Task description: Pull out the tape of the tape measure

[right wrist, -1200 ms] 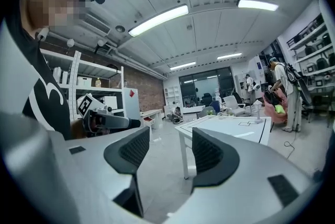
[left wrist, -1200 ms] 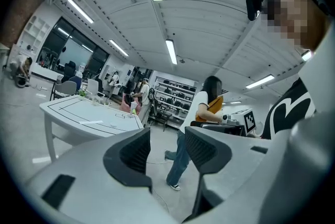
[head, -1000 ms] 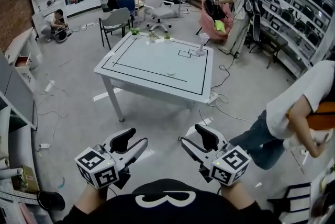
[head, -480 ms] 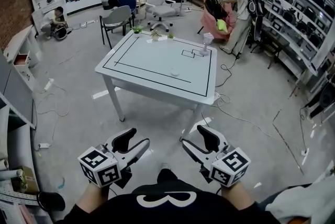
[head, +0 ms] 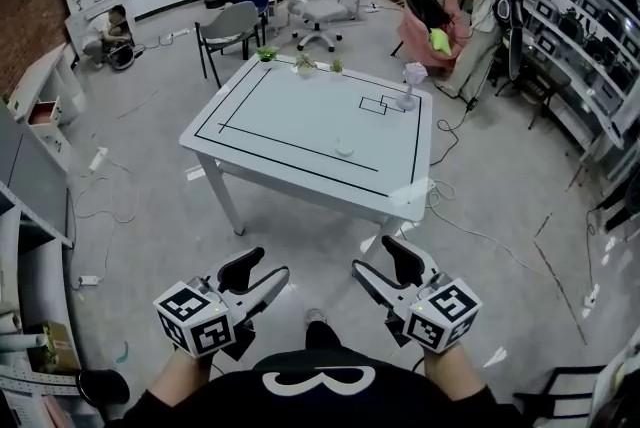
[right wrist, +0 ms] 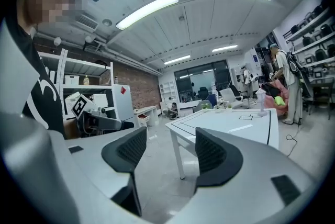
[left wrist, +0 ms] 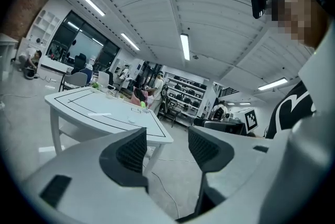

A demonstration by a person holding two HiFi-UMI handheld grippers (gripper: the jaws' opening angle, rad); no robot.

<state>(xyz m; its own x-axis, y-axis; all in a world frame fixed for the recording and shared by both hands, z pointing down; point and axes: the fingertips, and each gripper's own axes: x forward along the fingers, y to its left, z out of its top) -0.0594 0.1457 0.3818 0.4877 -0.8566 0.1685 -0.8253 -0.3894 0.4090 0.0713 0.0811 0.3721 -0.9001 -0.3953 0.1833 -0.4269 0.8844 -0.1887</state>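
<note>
Since their jaws have just been opening and stand apart, empty, left tool (head: pixel 268 265) and right tool (head: pixel 376 257) face white black-lined table (head: pixel 290 116). Small round white tape measure (head: pixel 344 148), presumably, lies on it well ahead, nearer right tool.

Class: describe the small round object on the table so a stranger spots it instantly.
Find the black-lined white table. Just inside its near line lies a low, pale disc, alone; the green plants and tall white stand sit farther back.
</note>
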